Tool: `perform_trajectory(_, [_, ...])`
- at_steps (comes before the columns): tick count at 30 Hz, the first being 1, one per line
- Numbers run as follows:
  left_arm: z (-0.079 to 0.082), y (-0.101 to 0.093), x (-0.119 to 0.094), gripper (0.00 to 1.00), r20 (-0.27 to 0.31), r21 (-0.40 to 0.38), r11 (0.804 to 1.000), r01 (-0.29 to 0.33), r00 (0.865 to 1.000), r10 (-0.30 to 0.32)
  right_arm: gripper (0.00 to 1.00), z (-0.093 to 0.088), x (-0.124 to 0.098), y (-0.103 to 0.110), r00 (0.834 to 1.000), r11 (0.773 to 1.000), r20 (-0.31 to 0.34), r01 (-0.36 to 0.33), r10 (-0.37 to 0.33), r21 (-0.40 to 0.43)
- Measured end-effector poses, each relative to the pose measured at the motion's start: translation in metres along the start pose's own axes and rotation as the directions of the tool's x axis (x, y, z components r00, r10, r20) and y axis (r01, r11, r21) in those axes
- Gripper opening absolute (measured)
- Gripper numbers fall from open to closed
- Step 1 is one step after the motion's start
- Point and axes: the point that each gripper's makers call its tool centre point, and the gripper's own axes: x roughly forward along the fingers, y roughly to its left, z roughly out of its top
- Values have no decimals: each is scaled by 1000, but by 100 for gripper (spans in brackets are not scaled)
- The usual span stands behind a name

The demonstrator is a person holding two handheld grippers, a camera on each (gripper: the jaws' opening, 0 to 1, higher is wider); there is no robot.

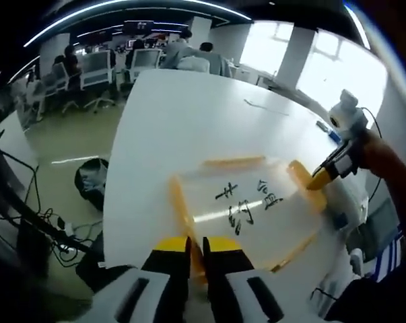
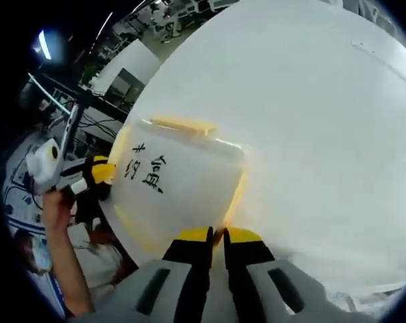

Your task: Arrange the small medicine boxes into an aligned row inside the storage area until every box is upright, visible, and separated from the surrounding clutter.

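Yellow-tipped jaws of the left gripper [image 1: 196, 250] clench one yellow-clipped edge of a translucent storage box lid [image 1: 246, 205] with black handwriting on it, while the right gripper [image 2: 216, 235] clenches the opposite edge. Both hold the lid over the near part of a big white table [image 1: 189, 114]; office chairs [image 1: 95, 70] stand far behind

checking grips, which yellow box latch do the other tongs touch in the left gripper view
The right-edge latch of the box, touched by the right tongs; the far latch sits untouched.
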Motion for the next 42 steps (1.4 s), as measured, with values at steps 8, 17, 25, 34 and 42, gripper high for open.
perform_trajectory(8, [-4,-12,-7,4,-7,-30,1000,7,1000,-7,4,0,-12,-3,999,1000,25,-24,24,14])
perform_trajectory(17, [0,-17,-17,4,-17,-62,998,21,1000,-22,4,7,-14,-3,999,999,33,-41,40,13])
perform_trajectory(25, [8,-22,-32,4,7,-56,998,12,1000,-11,4,4,-34,11,995,997,69,-78,78,-6])
perform_trajectory(34, [26,-32,-50,4,20,-51,998,27,999,-26,3,25,-64,7,991,996,101,-90,92,-23])
perform_trajectory(42, [40,-45,-64,4,30,-23,999,32,999,-31,3,13,-82,9,991,997,109,-79,81,-19])
